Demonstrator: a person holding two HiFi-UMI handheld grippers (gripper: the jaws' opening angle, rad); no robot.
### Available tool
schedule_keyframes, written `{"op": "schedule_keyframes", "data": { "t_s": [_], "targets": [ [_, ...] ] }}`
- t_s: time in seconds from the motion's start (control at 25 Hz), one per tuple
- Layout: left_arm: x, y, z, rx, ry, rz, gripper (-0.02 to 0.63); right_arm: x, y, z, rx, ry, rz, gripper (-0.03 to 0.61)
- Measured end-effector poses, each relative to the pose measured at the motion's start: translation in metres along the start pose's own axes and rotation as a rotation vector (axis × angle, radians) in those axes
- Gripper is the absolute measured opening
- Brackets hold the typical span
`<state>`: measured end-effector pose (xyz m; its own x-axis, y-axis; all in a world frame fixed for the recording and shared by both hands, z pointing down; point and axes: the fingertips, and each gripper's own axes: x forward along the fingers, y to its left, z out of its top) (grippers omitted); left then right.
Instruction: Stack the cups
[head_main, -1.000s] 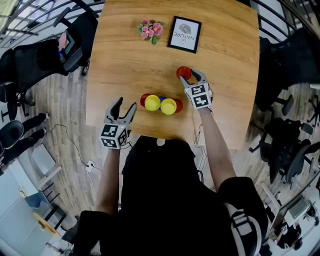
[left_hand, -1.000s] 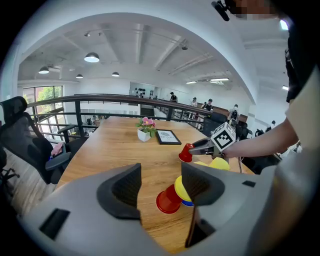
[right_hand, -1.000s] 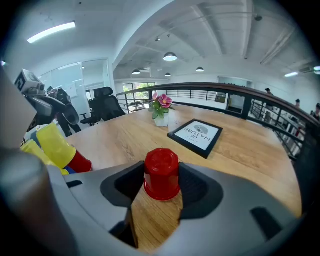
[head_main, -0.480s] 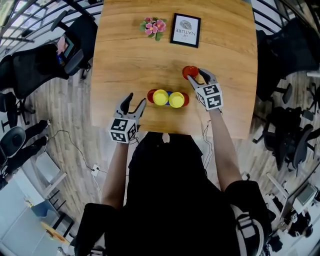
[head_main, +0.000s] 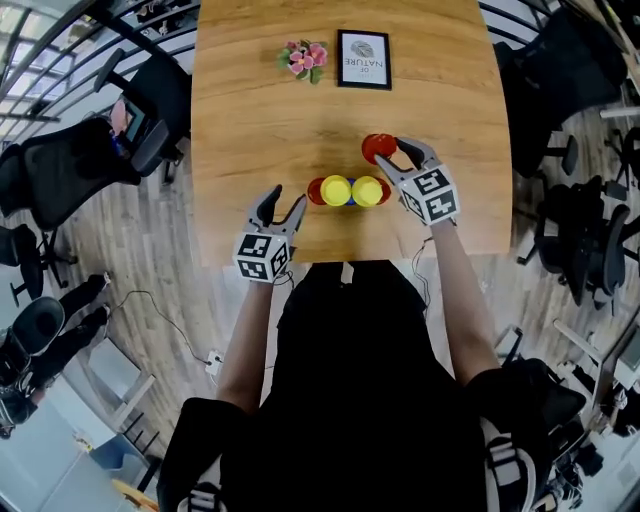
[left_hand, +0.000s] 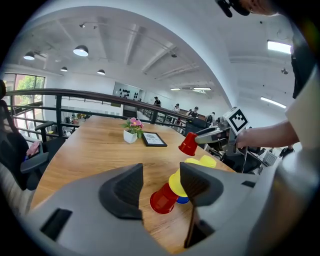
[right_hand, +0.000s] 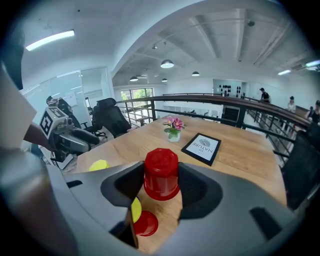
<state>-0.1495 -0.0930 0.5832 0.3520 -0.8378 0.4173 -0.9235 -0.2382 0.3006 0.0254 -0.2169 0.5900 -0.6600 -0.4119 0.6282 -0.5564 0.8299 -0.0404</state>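
Right tool pinches the red cup upside down by its sides. A second ago it was low at the worktop; now it's raised, just beyond the cup cluster at the near edge. Left tool is spread, jaws just narrowing slightly, nothing gripped. The cups are glossy tapered plastic in red, yellow and blue; the worktop is wood-grain.

Cup cluster on table; single cup just behind; flowers left of frame.
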Motion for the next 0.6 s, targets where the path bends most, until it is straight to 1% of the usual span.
{"op": "schedule_keyframes", "data": {
  "t_s": [0.12,0.28,0.44,0.6],
  "targets": [
    [0.0,0.0,-0.005,0.002,-0.007,-0.029,0.25,-0.008,0.014,0.006,-0.016,0.014,0.009,0.224],
    [-0.003,0.002,-0.012,0.013,-0.005,-0.056,0.25,-0.017,0.027,0.015,-0.037,0.007,-0.007,0.224],
    [-0.01,0.004,-0.015,0.026,-0.003,-0.072,0.25,-0.024,0.041,0.021,-0.016,0.003,0.01,0.224],
    [-0.016,0.003,-0.018,0.037,0.006,-0.09,0.25,-0.033,0.053,0.034,-0.04,-0.007,0.003,0.224]
  ]
}}
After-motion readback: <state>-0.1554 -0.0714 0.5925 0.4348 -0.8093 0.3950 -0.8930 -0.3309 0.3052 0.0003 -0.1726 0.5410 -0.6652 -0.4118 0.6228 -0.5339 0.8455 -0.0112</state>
